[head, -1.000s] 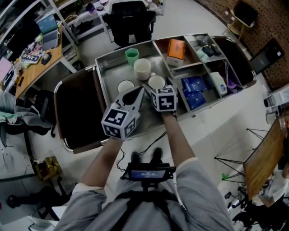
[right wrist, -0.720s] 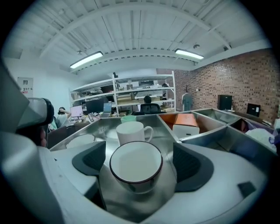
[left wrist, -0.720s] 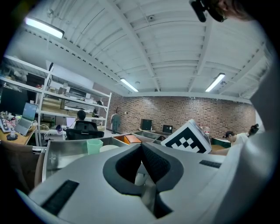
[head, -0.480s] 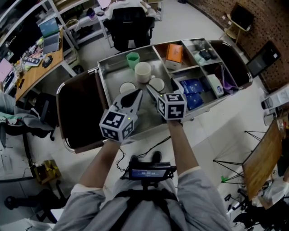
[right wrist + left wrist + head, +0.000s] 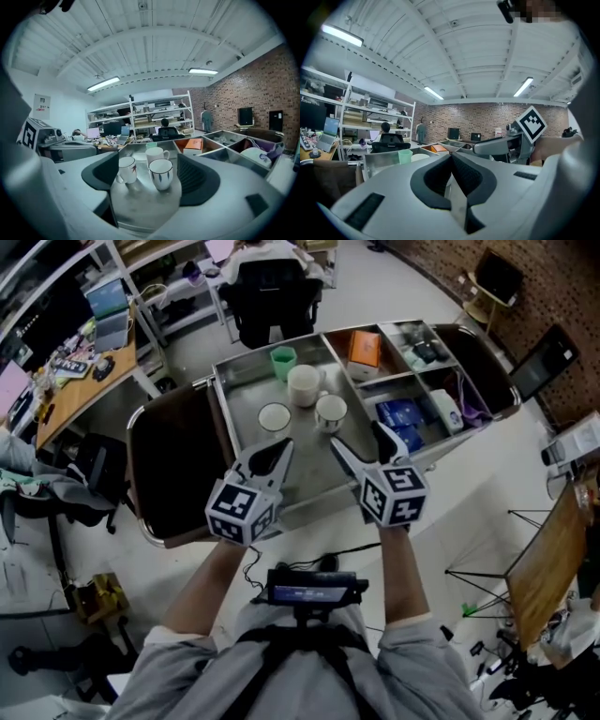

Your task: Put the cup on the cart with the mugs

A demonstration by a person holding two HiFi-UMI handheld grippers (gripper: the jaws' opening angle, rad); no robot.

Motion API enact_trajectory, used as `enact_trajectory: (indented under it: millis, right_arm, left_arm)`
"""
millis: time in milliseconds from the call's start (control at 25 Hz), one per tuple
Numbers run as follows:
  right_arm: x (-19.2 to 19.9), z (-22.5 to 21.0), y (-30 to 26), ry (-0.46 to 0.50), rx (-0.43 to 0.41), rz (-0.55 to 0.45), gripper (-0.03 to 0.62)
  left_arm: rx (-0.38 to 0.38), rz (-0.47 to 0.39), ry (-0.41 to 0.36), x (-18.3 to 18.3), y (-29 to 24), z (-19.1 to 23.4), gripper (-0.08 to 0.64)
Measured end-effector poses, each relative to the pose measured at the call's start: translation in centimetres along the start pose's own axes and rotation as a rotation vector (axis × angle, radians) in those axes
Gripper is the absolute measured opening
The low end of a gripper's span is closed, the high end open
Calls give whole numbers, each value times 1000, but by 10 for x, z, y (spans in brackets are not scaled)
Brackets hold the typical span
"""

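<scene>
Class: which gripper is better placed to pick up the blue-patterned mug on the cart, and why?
Right. The right gripper faces the mug, jaws apart, closing, nothing between them; the left gripper is shut.

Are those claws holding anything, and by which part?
Nothing. The grey left gripper is shut, empty; the right gripper has jaws closing with nothing between them.

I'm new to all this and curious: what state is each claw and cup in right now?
Left claw: shut, empty.
Right claw: closing, nothing between its jaws.
Leaf-patterned cup: upright on cart, untouched.
Neighbouring mug: upright.
Big white mug: upright.
Green cup: upright.
</scene>
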State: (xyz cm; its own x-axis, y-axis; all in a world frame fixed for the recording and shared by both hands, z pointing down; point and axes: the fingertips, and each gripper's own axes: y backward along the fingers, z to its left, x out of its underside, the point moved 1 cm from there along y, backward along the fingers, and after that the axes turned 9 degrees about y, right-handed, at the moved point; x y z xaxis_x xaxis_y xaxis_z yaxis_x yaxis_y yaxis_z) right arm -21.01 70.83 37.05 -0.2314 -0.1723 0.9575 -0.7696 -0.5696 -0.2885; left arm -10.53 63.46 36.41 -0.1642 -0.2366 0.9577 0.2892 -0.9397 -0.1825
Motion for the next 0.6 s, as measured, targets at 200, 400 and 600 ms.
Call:
enact_trajectory:
  millis: [200, 400, 600]
  right_arm:
    - [14, 7, 42, -43, 39, -41, 268]
    - [42, 26, 71, -126, 27, -44, 116]
    - [57, 35, 91, -135, 36, -26, 55]
  left_arm:
    - [3, -4, -10, 7, 25, -4, -3]
    - [5, 12, -26, 22, 43, -11, -3]
    - [10, 29, -42, 31, 59, -17, -3]
